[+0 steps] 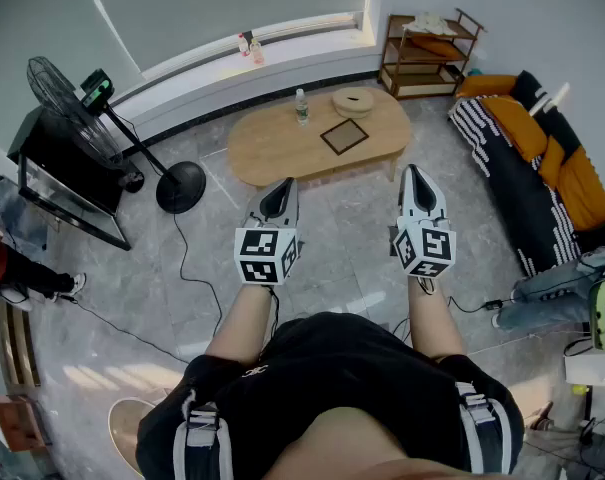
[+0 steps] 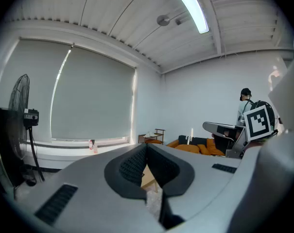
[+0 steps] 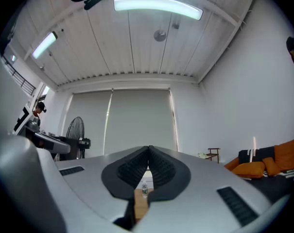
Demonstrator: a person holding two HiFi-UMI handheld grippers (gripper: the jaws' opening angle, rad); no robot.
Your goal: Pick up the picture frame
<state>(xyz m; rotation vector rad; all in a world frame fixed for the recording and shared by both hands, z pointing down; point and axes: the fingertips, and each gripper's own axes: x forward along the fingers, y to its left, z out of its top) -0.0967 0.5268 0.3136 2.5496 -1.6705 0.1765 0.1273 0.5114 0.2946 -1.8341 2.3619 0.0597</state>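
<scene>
The approach is in hand: the left gripper (image 1: 285, 187) and right gripper (image 1: 415, 174) are held clenched and empty, well short of the picture frame (image 1: 344, 136) on the oval coffee table (image 1: 272, 148). Nearing and opening are called for.

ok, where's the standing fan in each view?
Head view: fan at upper left, by the window wall.
Left gripper view: fan at the far left edge.
Right gripper view: fan left of centre, before the blind.
Shared landmark: orange sofa, right side in every view.

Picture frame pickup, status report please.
Left gripper, right gripper shut, empty. Picture frame flat on coffee table, untouched. Water bottle stands nearby, apart.
</scene>
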